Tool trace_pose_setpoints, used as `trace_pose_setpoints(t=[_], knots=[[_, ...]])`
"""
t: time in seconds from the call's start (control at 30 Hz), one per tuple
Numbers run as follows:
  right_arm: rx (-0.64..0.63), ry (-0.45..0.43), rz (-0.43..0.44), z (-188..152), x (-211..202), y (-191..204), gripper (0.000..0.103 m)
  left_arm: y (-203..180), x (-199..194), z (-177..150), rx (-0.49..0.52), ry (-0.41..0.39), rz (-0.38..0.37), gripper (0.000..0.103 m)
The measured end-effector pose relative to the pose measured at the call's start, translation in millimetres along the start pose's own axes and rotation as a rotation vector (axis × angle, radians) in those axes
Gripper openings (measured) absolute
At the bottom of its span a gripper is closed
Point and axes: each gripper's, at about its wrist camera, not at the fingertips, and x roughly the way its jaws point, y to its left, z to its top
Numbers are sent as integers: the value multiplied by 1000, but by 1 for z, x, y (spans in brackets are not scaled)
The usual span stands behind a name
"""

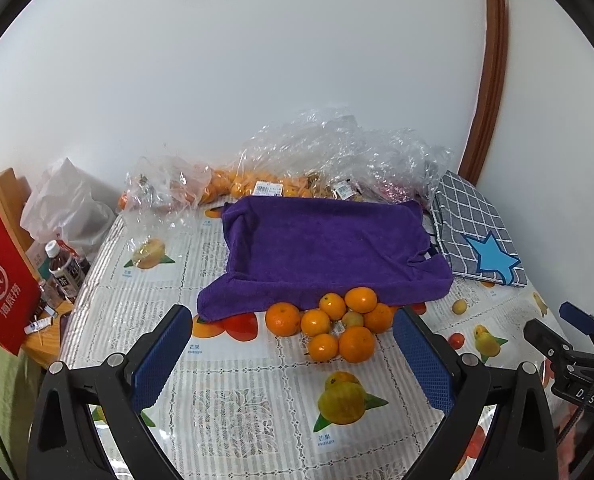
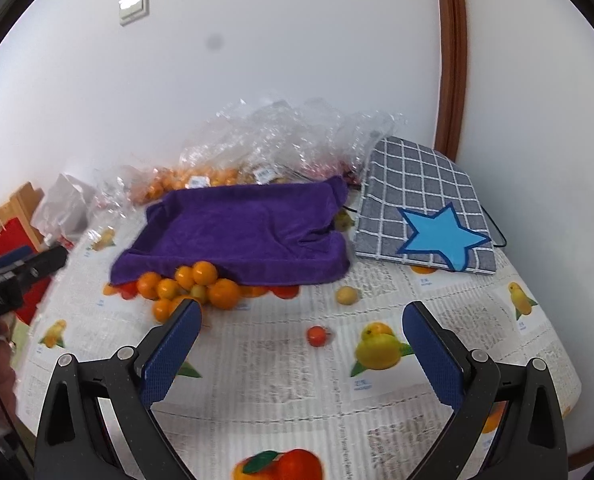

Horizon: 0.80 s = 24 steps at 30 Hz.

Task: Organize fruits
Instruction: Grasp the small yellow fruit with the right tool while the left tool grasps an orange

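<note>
Both tools are released, nothing gripped. Left tool (image 1: 293, 354) has the mandarin pile (image 1: 333, 324) just ahead between its blue pads, tucked against the purple towel (image 1: 329, 248) on the bench (image 1: 237, 404). Right tool (image 2: 299, 350) has the pile ahead-left. Mandarins look light, roundish, soft-skinned, probably roll; I'd pinch one gently across the middle.

A cluster of small round orange mandarins (image 1: 329, 322) lies on the bench, the fruits touching one another, packed against the front edge of a purple towel-lined tray (image 1: 329, 248); one paler, greenish fruit (image 1: 353, 319) sits in the middle of the cluster. A small yellow round fruit (image 2: 345, 295) and a small red round fruit (image 2: 317, 336) lie apart, each alone. More oranges in clear plastic bags (image 1: 237, 184) rest behind the tray.
</note>
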Motion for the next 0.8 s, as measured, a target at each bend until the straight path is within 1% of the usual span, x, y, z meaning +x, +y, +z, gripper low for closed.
trace_pose_setpoints(t=[0.07,0.17,0.23,0.3,0.37,0.47,0.53,0.57,0.6,0.63,0.7,0.73,0.8], knots=[[1,16,-5,-4,8,-8,96,5,6,0,-12,14,-5,97],[15,47,4,-11,22,-18,96,14,16,-3,-38,30,-22,96],[32,81,15,-17,34,-23,90,19,25,-6,-46,45,-31,95],[41,108,29,-23,47,-25,75,23,35,-9,-47,59,-28,92],[38,125,32,-31,61,-24,69,24,42,-15,-46,66,-19,90],[13,138,6,-43,81,-22,65,26,55,-22,-38,90,-10,88],[24,144,-1,-45,90,-26,60,27,61,-25,-32,101,-3,81],[42,146,-2,-45,96,-30,56,28,64,-27,-31,105,0,80],[55,149,0,-45,100,-33,55,29,68,-29,-33,109,-1,78],[73,151,-1,-44,106,-37,55,30,71,-31,-37,111,-6,76],[93,153,-2,-40,115,-42,48,33,76,-34,-51,117,-30,71],[97,155,0,-38,121,-44,47,34,79,-35,-57,123,-41,69],[98,163,-3,-35,131,-46,43,34,86,-36,-63,138,-61,67]])
